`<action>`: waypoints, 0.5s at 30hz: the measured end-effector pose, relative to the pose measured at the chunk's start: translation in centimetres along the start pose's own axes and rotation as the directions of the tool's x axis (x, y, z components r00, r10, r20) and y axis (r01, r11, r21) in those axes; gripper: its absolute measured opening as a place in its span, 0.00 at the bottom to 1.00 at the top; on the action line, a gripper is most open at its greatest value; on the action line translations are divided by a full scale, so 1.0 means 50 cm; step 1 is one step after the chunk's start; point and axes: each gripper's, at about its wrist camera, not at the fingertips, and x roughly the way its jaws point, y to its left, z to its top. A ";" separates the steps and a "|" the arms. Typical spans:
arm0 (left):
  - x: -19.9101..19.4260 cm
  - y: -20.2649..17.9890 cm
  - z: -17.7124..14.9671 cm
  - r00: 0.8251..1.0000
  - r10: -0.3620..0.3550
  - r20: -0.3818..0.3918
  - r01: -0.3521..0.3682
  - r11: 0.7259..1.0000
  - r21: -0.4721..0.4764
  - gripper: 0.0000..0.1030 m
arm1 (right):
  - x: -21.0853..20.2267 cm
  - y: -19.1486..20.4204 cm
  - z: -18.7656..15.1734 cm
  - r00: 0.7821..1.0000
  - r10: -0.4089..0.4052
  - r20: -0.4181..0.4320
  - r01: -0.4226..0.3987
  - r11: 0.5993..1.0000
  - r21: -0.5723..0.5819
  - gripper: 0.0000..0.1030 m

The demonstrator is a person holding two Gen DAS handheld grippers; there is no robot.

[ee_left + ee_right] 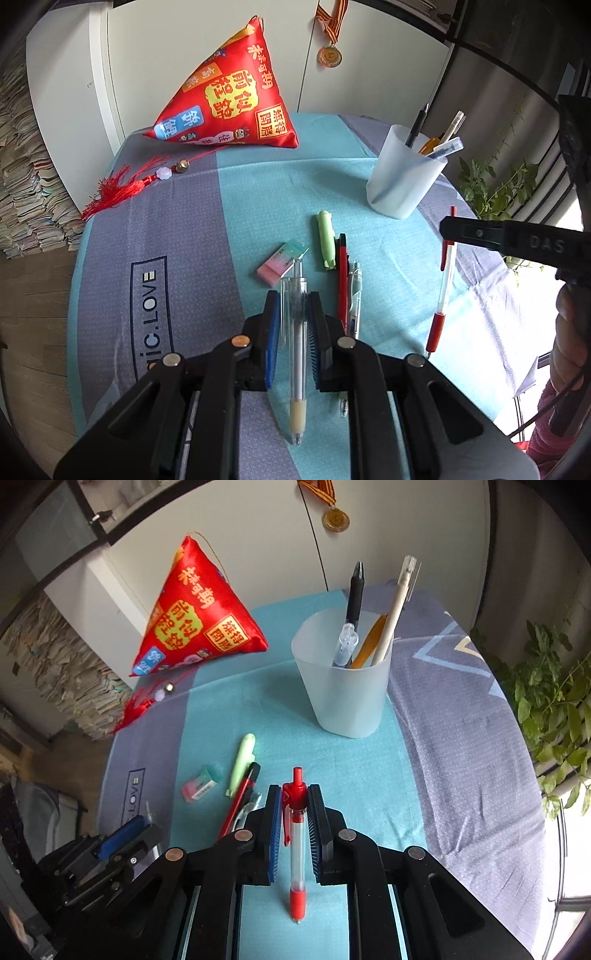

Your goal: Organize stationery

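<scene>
My left gripper (293,325) has its fingers closed on the clear pen (295,354) and my right gripper (293,823) on the red pen (297,834); each should go tip-down into the frosted cup (343,686) at upper right of the frame, one at a time so the grippers don't collide. The pens already in the cup crowd its mouth, while the eraser (282,267), green highlighter (327,240) and two more pens wait on the surface (258,206).
</scene>
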 end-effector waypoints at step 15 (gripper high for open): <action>-0.071 -0.040 0.010 0.996 0.016 0.085 -0.018 0.999 0.026 0.12 | -0.104 0.011 -0.026 0.990 0.056 0.132 -0.048 0.997 -0.062 0.12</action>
